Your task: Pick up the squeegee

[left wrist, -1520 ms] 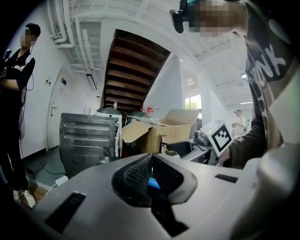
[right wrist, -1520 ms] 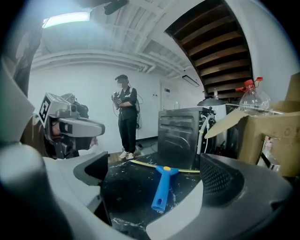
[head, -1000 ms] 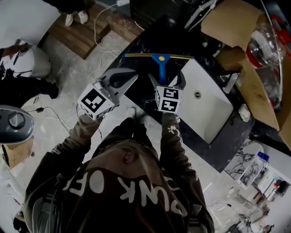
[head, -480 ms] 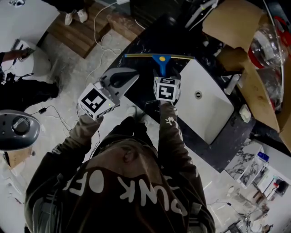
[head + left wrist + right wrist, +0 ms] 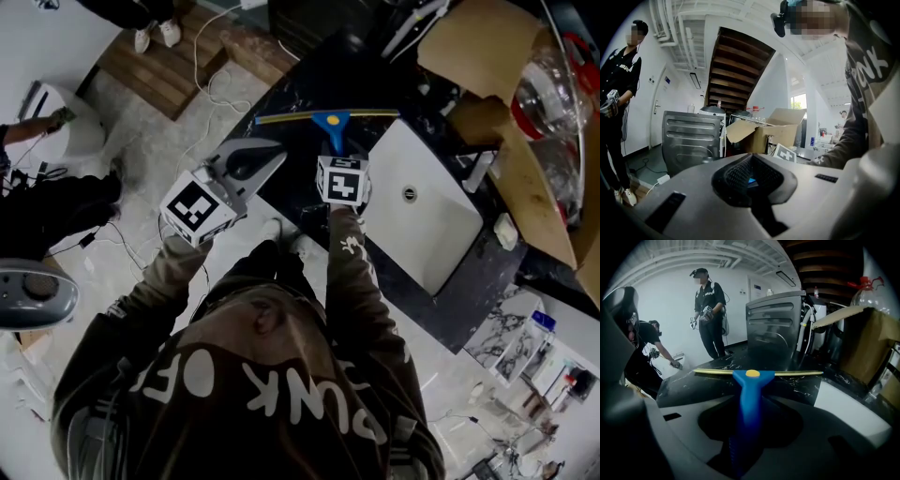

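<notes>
The squeegee [image 5: 328, 118] has a blue handle and a long yellow-edged blade, and it lies on the black marble counter [image 5: 281, 187]. In the right gripper view its handle [image 5: 749, 380] runs straight back between the jaws, blade away from me. My right gripper [image 5: 335, 148] is tilted down over the handle; its jaws are closing and press on the handle's sides. My left gripper [image 5: 277, 150] hovers level at the counter's left edge, shut and holding nothing [image 5: 752, 180].
A white sink basin [image 5: 422, 216] lies right of the squeegee. Cardboard boxes [image 5: 525, 141] and a clear plastic bottle [image 5: 544, 84] crowd the far right. A grey metal appliance [image 5: 773, 329] stands behind the counter. Other people [image 5: 710, 310] stand beyond it.
My right gripper dropped onto the squeegee handle and its wide-open jaws drew in around it. The left gripper stayed put.
</notes>
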`<state>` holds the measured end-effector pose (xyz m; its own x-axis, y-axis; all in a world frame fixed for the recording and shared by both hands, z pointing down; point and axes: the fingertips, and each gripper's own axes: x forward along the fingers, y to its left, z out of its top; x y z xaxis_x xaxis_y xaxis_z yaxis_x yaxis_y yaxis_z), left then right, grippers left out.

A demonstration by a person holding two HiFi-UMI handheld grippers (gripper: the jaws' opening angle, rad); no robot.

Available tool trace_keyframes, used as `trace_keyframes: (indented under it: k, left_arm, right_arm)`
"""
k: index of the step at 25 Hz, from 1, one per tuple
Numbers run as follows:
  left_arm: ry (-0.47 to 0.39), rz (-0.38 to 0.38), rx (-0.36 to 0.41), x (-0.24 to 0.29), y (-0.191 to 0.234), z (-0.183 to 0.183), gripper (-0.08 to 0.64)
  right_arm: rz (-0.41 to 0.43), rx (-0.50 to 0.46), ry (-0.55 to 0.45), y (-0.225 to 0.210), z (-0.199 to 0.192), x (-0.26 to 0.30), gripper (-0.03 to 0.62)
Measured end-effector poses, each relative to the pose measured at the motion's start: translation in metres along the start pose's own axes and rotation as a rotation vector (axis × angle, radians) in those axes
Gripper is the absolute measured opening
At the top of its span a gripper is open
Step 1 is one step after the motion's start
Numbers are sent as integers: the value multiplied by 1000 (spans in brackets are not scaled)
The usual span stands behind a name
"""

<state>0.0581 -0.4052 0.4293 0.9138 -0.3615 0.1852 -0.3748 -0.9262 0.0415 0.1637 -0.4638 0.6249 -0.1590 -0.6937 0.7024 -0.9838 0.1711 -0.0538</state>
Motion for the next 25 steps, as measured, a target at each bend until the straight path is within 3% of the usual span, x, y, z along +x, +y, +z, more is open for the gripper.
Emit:
trace_keyframes:
  k: [10, 25]
  left_arm:
    - [-12, 6, 16, -4, -3, 11, 5]
    - [-48, 6, 57, 1, -11, 35, 5]
  right_arm:
    - [-4, 22, -140, -15, 16, -38, 143]
    - [-14, -109, -603, -13, 114, -223, 143]
